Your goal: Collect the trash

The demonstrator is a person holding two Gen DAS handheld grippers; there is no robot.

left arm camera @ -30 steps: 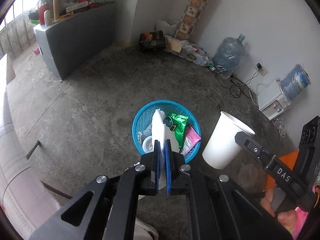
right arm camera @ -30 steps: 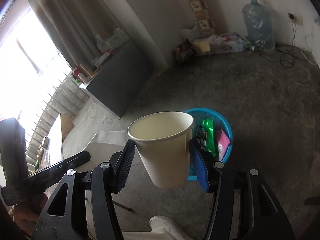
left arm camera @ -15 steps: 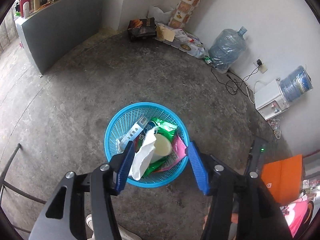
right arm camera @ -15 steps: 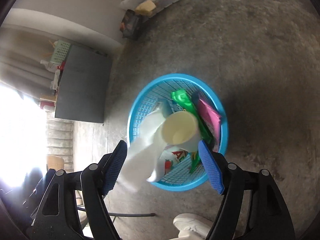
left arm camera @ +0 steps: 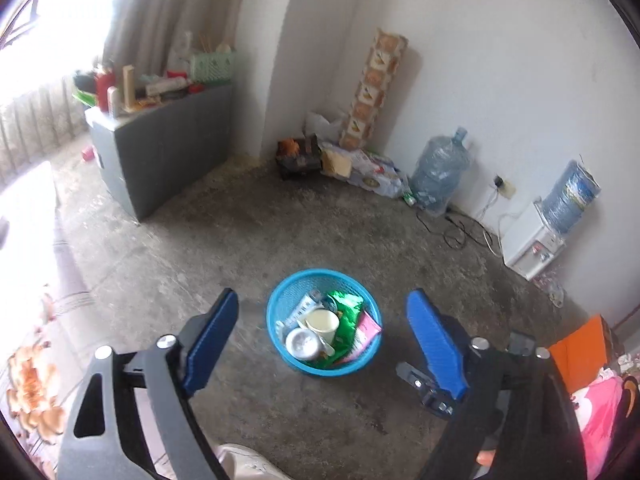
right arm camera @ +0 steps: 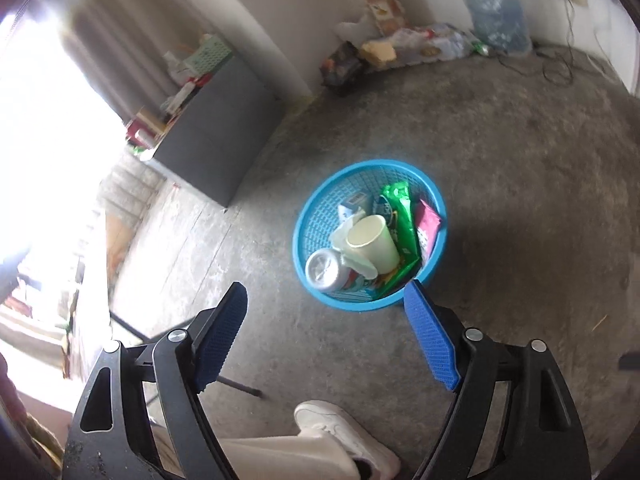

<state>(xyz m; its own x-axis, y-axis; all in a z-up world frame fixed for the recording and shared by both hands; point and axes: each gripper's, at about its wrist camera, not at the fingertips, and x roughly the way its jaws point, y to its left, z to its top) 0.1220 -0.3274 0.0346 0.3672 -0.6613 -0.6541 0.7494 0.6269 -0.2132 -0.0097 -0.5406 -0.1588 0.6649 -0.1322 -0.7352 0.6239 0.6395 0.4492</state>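
A blue plastic basket (left arm camera: 362, 364) (right arm camera: 316, 216) stands on the concrete floor. Inside it lie a cream paper cup (left arm camera: 323, 323) (right arm camera: 374, 244), a crumpled white tissue (right arm camera: 354, 258), a silver can (left arm camera: 303, 343) (right arm camera: 325, 270), a green wrapper (left arm camera: 347, 314) (right arm camera: 402, 216) and a pink wrapper (left arm camera: 366, 330) (right arm camera: 427, 224). My left gripper (left arm camera: 322, 336) hangs above the basket with its jaws still opening and nothing between the pads. My right gripper (right arm camera: 326, 322) is above the basket's near side, jaws also opening, holding nothing.
A grey cabinet (left arm camera: 160, 164) (right arm camera: 216, 144) loaded with bottles stands at the back left. Bags, a water jug (left arm camera: 438, 176) and a white dispenser (left arm camera: 534, 246) with cables line the far wall. The person's white shoe (right arm camera: 344, 432) is near the basket.
The left gripper let go of the white tissue and the right gripper let go of the paper cup; both now lie in the basket. Both jaws opened wide and the left gripper rose away.
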